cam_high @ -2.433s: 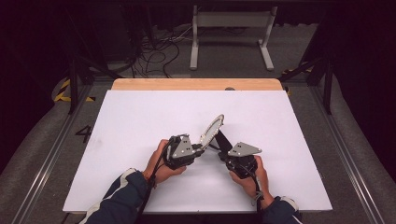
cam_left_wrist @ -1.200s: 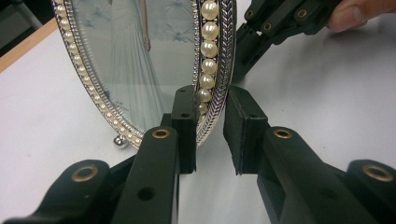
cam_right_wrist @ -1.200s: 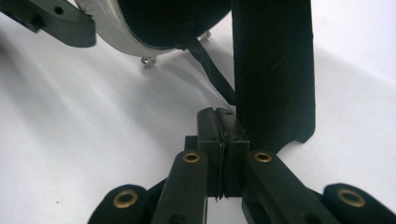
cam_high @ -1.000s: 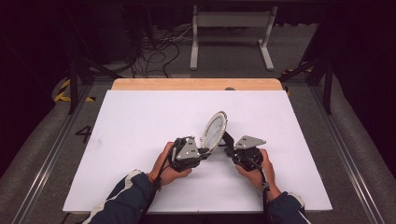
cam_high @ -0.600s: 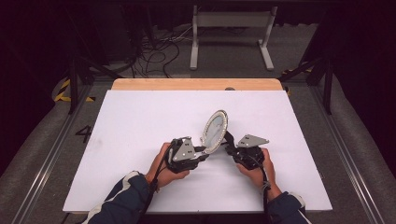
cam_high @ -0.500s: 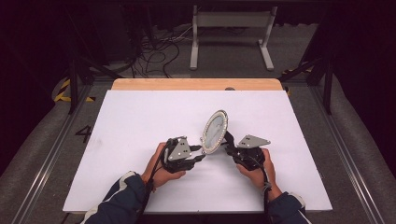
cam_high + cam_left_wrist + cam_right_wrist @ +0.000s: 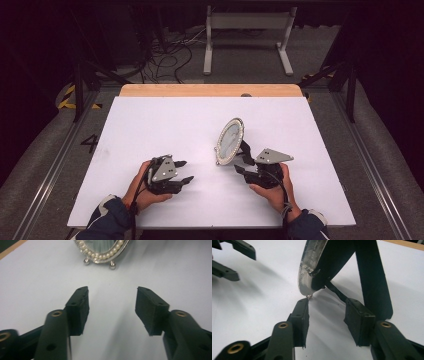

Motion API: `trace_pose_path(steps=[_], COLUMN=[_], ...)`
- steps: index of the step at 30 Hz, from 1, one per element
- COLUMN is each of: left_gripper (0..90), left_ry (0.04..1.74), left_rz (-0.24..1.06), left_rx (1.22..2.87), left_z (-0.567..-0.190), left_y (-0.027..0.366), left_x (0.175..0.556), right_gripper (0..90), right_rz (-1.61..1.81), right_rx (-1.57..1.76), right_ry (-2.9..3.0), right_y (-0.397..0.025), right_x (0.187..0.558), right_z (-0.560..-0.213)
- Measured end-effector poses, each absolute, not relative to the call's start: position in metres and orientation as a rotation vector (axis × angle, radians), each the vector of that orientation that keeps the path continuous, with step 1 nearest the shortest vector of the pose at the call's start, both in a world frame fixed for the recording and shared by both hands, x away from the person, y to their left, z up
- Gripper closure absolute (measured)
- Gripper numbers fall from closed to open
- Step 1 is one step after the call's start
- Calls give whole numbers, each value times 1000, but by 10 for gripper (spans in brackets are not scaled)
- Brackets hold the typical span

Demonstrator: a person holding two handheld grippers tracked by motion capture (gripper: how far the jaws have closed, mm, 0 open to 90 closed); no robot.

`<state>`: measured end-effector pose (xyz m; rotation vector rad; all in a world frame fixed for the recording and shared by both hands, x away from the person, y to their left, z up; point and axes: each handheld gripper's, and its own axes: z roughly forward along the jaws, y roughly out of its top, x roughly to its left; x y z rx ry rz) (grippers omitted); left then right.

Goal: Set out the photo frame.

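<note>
Standing mirror (image 7: 230, 141), back prop (image 7: 372, 277) by right tongs (image 7: 327, 308); both tongs released.

Mirror (image 7: 102, 251) top — cut off by edge

It was a lab or recording studio rather than a home. A white tabletop (image 7: 165, 130) sat mid-frame on a grey floor, dark curtains closed off the upper corners, loose cables (image 7: 170, 52) lay at upper left, and a metal stand (image 7: 247, 30) stood at top centre.
</note>
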<state>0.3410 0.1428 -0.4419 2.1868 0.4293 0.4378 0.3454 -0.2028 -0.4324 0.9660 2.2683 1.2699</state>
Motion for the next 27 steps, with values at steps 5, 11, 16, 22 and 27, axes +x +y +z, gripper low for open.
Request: trace_pose_path(steps=[5,11,16,22,27], left_gripper=[302,212,198,193,189], left_ry=[507,590,607,631,676], left_rz=[455,473,478,502,507], left_rx=[2175,2186,2209,2217,2193], left_z=[-446,-452,-457,-458,-457], left_y=[162,173,174,177,183], left_x=[329,327,324,319,318], right_gripper=[498,475,442,385,384], right_rz=[1268,1285,1316,1328,1347], right_rx=[940,947,964,1075,1121], right_ry=[2274,2257,2245,2216,2192], right_y=[-193,-183,-175,-168,-160], right_x=[341,344,352,369,374], right_z=[-432,-429,-431,-435,-439])
